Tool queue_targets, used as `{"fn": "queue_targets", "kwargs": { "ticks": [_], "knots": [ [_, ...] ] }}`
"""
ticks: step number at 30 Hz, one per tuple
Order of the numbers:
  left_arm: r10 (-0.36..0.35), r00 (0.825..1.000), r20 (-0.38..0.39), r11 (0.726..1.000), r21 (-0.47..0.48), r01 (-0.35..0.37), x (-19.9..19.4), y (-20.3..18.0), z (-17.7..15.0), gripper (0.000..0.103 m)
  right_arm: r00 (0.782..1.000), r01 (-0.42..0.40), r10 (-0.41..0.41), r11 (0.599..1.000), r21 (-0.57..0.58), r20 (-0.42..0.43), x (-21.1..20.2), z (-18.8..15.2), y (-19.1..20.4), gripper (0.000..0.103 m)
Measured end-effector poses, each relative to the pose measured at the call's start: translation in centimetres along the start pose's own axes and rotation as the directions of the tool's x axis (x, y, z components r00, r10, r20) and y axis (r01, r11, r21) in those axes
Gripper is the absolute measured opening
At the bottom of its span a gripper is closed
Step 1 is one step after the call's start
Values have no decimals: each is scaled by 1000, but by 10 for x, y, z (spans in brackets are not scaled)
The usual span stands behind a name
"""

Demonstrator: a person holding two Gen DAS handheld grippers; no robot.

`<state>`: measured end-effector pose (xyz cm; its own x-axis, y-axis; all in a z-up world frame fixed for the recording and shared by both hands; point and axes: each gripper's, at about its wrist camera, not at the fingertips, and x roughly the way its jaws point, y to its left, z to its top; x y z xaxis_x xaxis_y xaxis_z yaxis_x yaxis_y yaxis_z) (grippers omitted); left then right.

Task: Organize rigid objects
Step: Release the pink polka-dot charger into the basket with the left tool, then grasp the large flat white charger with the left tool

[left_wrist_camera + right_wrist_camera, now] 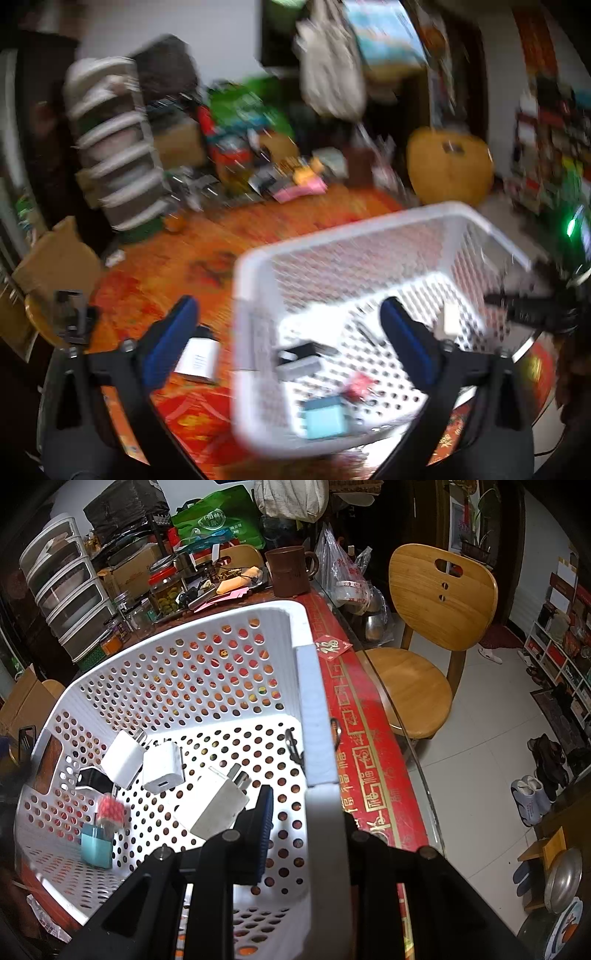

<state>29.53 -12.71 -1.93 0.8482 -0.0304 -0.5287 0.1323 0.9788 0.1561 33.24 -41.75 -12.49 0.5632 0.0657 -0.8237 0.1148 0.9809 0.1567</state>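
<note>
A white perforated basket (354,236) (317,709) stands tilted on the red-orange table. It holds several white chargers (162,762), a teal charger (96,845), a red item (110,808) and a black item (90,777). My right gripper (295,812) is shut on the basket's right rim, one finger (264,827) inside, the other hidden outside. My left gripper (291,332) is open and empty, straddling the basket's near-left corner. A white box (197,360) lies on the table by the left finger (173,339).
Clutter lines the table's back: a drawer unit (62,590), jars (166,590), a brown mug (290,570), a green bag (218,520). A wooden chair (424,635) stands at the table's right edge. A phone stand (70,314) sits at left. The left view is blurred.
</note>
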Motion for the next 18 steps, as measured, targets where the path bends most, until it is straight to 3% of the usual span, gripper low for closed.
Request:
{"fn": "queue_targets", "kwargs": {
  "ticks": [1,3,5,8,11,18],
  "knots": [
    [36,999,24,999,-25,-35,-7,20,-1,103,1000,-1,1,1000,0,1,0,0,0,23],
    [97,995,-10,993,-66,-98,-1,62,-6,102,1000,-3,3,1000,0,5,-1,0,0,23],
    [81,985,-152,990,-106,-98,36,104,-20,102,1000,-4,4,1000,1,6,-1,0,-1,23],
    [56,945,-321,979,-168,-115,95,142,-54,102,1000,-4,4,1000,4,5,0,1,-1,23],
    [33,911,-410,979,-171,-112,135,147,-83,100,1000,-5,5,1000,4,8,0,1,-1,23],
    [37,891,-453,982,-148,-116,180,133,-97,94,1000,-3,3,1000,3,7,-1,0,-1,23]
  ]
}}
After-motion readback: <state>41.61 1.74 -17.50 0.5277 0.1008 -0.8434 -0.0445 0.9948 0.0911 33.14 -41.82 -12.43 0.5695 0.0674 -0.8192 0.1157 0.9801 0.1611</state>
